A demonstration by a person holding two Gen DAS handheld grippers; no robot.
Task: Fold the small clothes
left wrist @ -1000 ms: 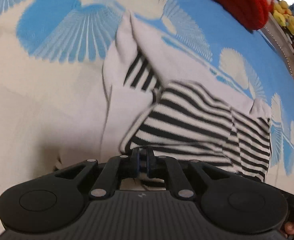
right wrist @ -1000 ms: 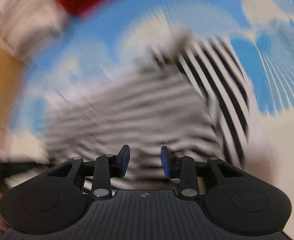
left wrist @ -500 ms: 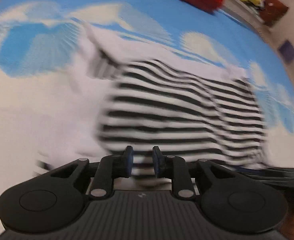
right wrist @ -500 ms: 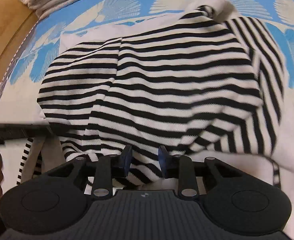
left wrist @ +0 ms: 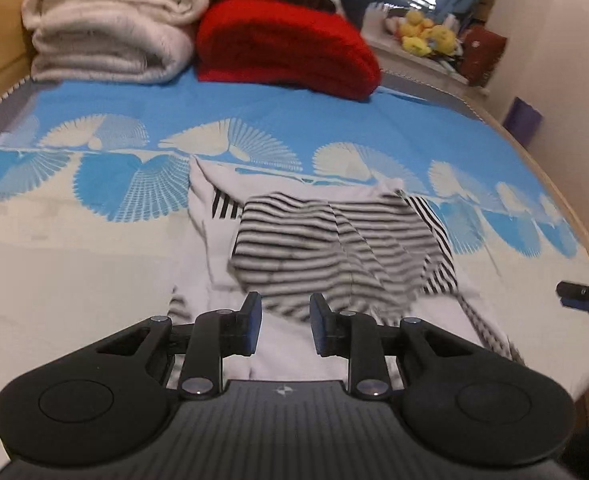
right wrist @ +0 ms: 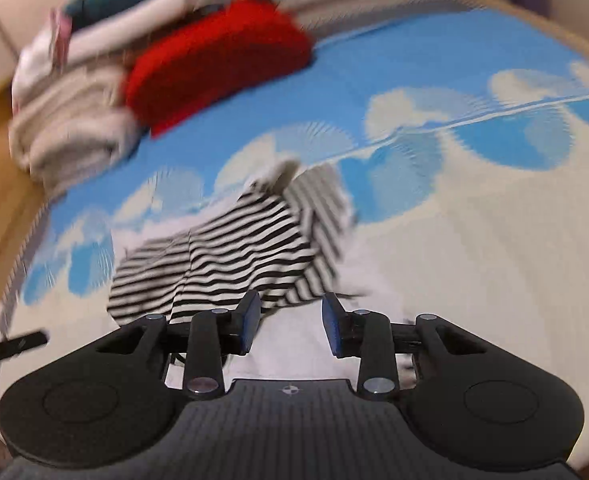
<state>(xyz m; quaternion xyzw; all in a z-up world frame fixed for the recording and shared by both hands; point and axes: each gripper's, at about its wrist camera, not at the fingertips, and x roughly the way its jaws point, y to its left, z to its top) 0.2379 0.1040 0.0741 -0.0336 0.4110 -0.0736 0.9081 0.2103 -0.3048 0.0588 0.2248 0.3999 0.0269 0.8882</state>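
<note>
A small black-and-white striped garment [left wrist: 334, 252] with white parts lies folded over itself on the blue-and-cream bedspread [left wrist: 94, 264]. My left gripper [left wrist: 282, 316] hangs above and short of it, jaws opening, with nothing between them. In the right wrist view the same striped garment [right wrist: 230, 256] lies on the bed, blurred. My right gripper [right wrist: 290, 312] is lifted clear of it, jaws opening and empty. The tip of the right gripper [left wrist: 586, 294] shows at the right edge of the left wrist view.
At the head of the bed lie a folded red blanket [left wrist: 286, 48] and a stack of cream towels [left wrist: 110, 36]. Yellow plush toys [left wrist: 426, 38] sit on a shelf behind. The bed's wooden edge [left wrist: 574, 216] runs along the right, by a wall.
Both grippers let go of the striped garment, opened and pulled back and up. The garment now lies folded on the bed, and more of the bedspread and the piles behind came into view.
</note>
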